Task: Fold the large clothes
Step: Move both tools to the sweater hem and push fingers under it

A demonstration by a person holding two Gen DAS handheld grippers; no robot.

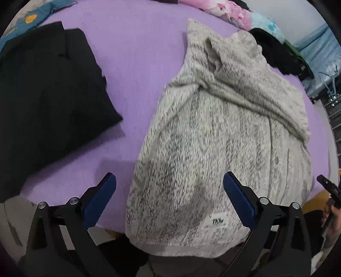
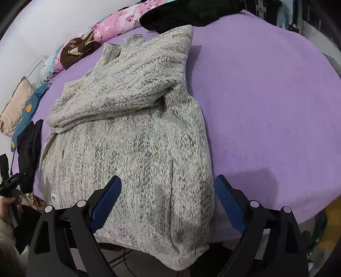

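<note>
A grey-and-white flecked knit sweater (image 1: 215, 149) lies on the purple bed (image 1: 132, 64), sleeves folded across its upper part, hem hanging over the near edge. A white label (image 1: 215, 221) is near the hem. My left gripper (image 1: 169, 191) is open above the sweater's lower left part, holding nothing. In the right wrist view the sweater (image 2: 132, 132) fills the middle. My right gripper (image 2: 168, 194) is open above its lower right part, empty.
A folded black garment (image 1: 49, 91) lies left of the sweater on the bed. Floral pillows (image 2: 119, 23) and dark clothes (image 2: 187, 12) line the far side. The bed (image 2: 266, 106) right of the sweater is bare purple sheet. The other gripper shows at far right (image 1: 330, 191).
</note>
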